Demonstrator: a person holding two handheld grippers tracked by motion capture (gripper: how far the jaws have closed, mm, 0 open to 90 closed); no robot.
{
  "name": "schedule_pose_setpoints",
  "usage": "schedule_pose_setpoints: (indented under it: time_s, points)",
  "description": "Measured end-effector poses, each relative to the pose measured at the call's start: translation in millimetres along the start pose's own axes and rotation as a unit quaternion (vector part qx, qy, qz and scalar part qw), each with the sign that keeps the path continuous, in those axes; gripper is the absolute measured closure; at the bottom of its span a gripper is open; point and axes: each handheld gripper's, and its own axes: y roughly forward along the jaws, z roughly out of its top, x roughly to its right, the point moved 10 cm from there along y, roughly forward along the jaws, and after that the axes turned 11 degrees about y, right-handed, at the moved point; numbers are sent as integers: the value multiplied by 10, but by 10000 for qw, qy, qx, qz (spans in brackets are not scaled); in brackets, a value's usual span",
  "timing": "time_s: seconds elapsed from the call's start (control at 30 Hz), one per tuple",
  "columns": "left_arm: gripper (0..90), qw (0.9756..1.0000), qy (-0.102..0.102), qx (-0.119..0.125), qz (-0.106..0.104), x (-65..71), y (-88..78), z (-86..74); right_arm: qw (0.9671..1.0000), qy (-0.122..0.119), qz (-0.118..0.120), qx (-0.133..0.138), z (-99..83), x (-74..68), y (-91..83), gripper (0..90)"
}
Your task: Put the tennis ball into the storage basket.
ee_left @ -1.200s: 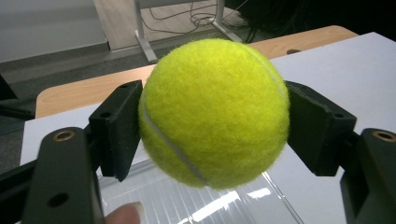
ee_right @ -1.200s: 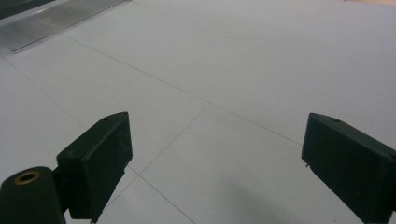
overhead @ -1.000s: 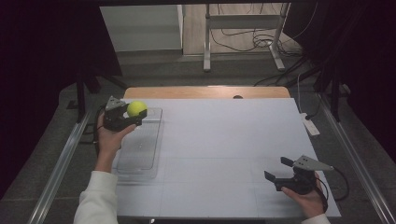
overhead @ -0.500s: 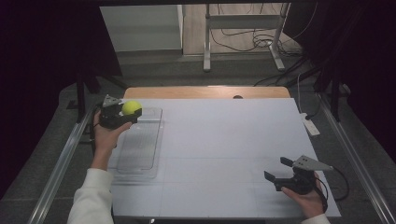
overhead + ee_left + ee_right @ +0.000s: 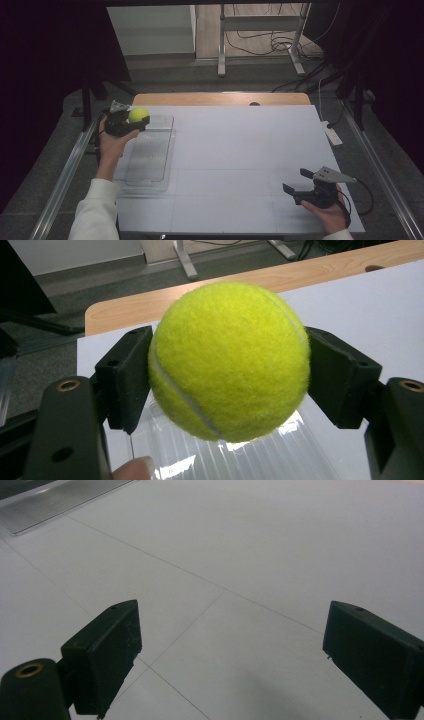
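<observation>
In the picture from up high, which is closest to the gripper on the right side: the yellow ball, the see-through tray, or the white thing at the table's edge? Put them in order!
From the right gripper, in the high view:
1. White power strip, at the table's right edge, farther back.
2. Clear tray, across the table on the left side.
3. Tennis ball, held in the left gripper above the tray's far left end.

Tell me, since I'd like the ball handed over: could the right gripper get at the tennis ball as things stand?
Probably not yet. The tennis ball is clamped in the left gripper over the clear tray's far end, while the right gripper sits open across the table; nothing lies between them.
</observation>
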Motion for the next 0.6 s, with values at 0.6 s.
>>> schedule_pose_setpoints:
  time_s: [0.6]
  points:
    - [263,9996,79,-282,10,-38,69,-58,10000,-4,-6,2,1,-1,-3,91]
